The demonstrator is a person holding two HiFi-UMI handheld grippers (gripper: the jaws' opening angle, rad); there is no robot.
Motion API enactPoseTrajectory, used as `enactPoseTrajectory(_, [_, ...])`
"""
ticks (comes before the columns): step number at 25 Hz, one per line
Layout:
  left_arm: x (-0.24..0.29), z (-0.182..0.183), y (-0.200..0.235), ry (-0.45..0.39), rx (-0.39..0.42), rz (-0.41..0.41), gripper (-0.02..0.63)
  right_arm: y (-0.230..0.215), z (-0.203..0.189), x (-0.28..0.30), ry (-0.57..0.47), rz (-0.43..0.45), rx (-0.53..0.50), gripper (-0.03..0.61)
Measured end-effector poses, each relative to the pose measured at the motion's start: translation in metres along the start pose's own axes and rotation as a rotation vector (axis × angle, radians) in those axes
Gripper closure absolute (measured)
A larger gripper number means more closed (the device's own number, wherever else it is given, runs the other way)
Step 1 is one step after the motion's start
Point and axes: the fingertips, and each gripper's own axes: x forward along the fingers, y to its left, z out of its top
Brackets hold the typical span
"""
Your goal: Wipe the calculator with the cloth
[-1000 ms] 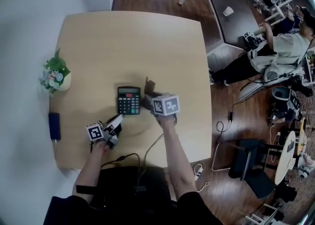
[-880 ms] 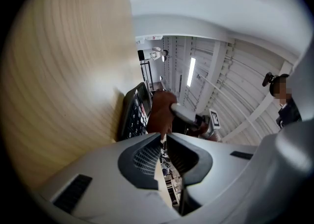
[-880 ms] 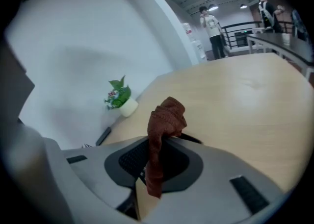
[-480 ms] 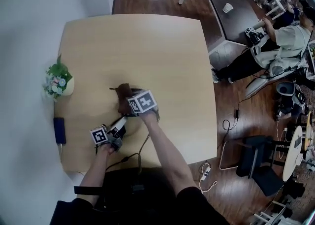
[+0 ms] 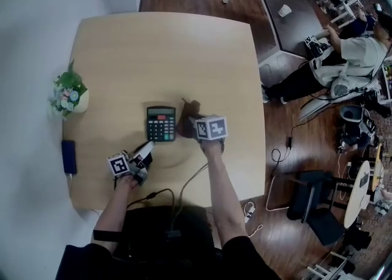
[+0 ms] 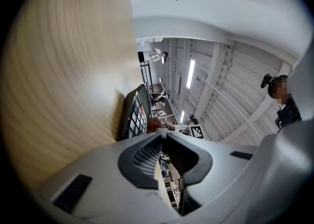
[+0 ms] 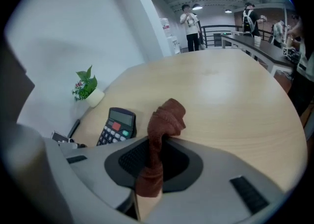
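Pale wooden table [image 5: 165, 58] on a dark plank floor; black desk calculator [image 5: 160, 124] lies flat, keys up, towards the near side of the top.
Right gripper [image 5: 195, 127]: jaws pinched on a bunched brown cloth [image 7: 164, 120], whose free end sticks up past the tips; the cloth sits just beside the calculator's right edge, contact not clear. Left gripper [image 6: 161, 132]: jaws pressed together with nothing between them, lying level, tips at the calculator's near left corner, touching or not I cannot tell. A small potted plant [image 5: 68, 96] and a dark blue flat block [image 5: 68, 156] sit at the table's left edge.
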Motion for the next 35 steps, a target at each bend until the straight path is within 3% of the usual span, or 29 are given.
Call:
enactPoseTrajectory(2, [-0.001,0.002,0.000,-0.003,0.002,-0.008,0.577,0.027,0.013,-0.004,-0.042,0.061,-0.007,0.514])
enactPoseTrajectory(5, [-0.003,0.003,0.003,-0.005,-0.001,-0.008,0.577,0.107,0.037,0.009,-0.084,0.258,-0.062,0.514])
enactPoseTrajectory(8, [-0.002,0.003,0.002,-0.012,0.000,-0.008,0.578,0.169,0.048,0.037,-0.062,0.376,-0.131,0.512])
enactPoseTrajectory(10, [-0.001,0.002,0.001,-0.014,0.002,-0.004,0.577,0.178,0.044,0.058,-0.008,0.347,-0.182,0.514])
enactPoseTrajectory(13, [0.001,-0.002,-0.003,-0.009,0.004,-0.003,0.577,0.151,0.031,0.069,0.061,0.233,-0.214,0.512])
enactPoseTrajectory(21, [-0.006,0.005,0.004,-0.026,-0.005,-0.011,0.578,0.047,0.010,0.031,0.016,0.115,-0.008,0.511])
enactPoseTrajectory(26, [-0.012,0.001,0.000,-0.028,0.000,-0.007,0.580,0.000,-0.005,0.006,0.025,-0.006,-0.008,0.512])
enactPoseTrajectory(30, [-0.027,0.005,-0.001,-0.023,0.044,0.032,0.580,0.036,0.031,0.000,-0.033,-0.034,-0.254,0.512])
enactPoseTrajectory(33, [-0.036,0.008,0.003,-0.038,0.036,0.051,0.580,0.084,0.068,0.009,-0.088,-0.070,-0.556,0.512])
enactPoseTrajectory(35, [-0.037,0.009,0.001,-0.051,0.036,0.050,0.578,0.111,0.068,0.027,-0.046,-0.097,-0.793,0.512])
